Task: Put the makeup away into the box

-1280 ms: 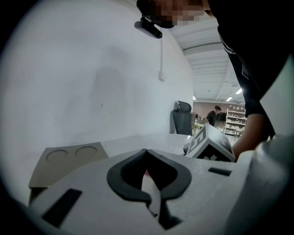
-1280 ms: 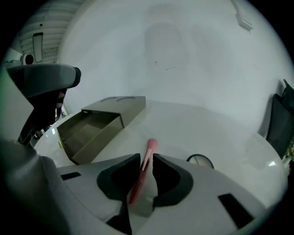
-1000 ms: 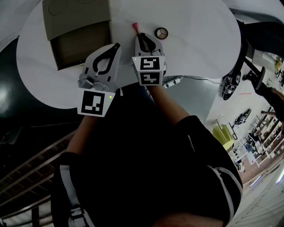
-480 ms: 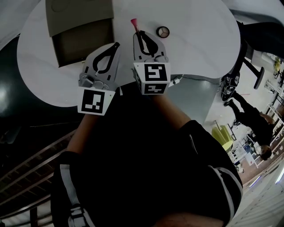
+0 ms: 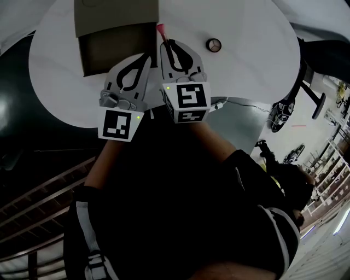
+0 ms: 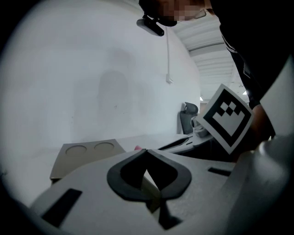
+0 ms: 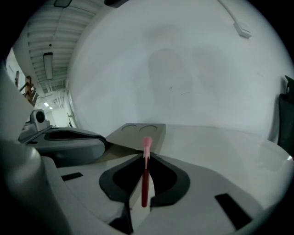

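Nearest the camera, in the lower half of the head view, is the person's dark-clothed torso (image 5: 180, 208), with both forearms reaching up the frame toward a round white desk (image 5: 251, 49). The left tongs (image 5: 145, 57) sit just left of centre, their tips pressed together with nothing between them. Just beside them to the right, the right tongs (image 5: 167, 44) are closed narrowly on a thin red makeup stick (image 5: 162, 31). The stick runs up between the pads, and its pink tip pokes out beyond them. In the head view that tip shows at the right edge of the open tan box (image 5: 109, 52), which stands on the desk just past both tongs at the upper left. The box's lid (image 5: 115, 11) is folded back behind the opening; both gripper views show two round recesses in it. A small round compact (image 5: 214, 45) lies on the desk at the upper right, well apart from the box.
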Tool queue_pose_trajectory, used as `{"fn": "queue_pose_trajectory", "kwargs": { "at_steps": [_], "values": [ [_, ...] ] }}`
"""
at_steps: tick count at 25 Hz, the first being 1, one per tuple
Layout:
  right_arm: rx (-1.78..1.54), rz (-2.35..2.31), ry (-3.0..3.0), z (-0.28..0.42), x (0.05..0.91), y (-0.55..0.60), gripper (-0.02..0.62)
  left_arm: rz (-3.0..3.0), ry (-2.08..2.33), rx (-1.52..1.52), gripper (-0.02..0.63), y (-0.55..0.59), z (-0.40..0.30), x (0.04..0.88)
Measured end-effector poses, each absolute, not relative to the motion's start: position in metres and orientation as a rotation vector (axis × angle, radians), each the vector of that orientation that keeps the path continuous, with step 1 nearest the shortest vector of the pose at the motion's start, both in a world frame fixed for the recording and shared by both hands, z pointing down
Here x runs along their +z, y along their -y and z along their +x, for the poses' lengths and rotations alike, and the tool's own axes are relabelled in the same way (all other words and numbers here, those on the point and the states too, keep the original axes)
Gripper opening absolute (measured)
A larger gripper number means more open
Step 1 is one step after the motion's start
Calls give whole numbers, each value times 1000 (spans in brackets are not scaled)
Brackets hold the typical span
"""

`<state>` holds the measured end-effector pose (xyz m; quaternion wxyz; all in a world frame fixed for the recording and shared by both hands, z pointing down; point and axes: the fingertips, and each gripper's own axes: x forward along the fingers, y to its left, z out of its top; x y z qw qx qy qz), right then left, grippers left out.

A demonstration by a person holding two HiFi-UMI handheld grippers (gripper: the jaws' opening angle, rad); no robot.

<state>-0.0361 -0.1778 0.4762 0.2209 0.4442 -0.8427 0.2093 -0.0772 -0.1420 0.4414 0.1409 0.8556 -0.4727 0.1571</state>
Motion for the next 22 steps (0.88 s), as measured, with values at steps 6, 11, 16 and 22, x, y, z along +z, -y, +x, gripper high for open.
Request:
{"fn": "queue_pose_trajectory", "kwargs": {
  "at_steps": [6,11,16,22],
  "values": [
    [569,1116,2386,-84,477,173,64,2401,1445,464,6,136,-116,446],
    [544,1011,2417,-131,478,166,64,2334,1521,456,6,128,-158,447],
    [535,928,2431,-152,489,164,64,2281,1577,458,6,125,-173,456],
    [524,851,2407,-162,502,161,64,2240,1616,457,6,123,-180,458]
  ]
}}
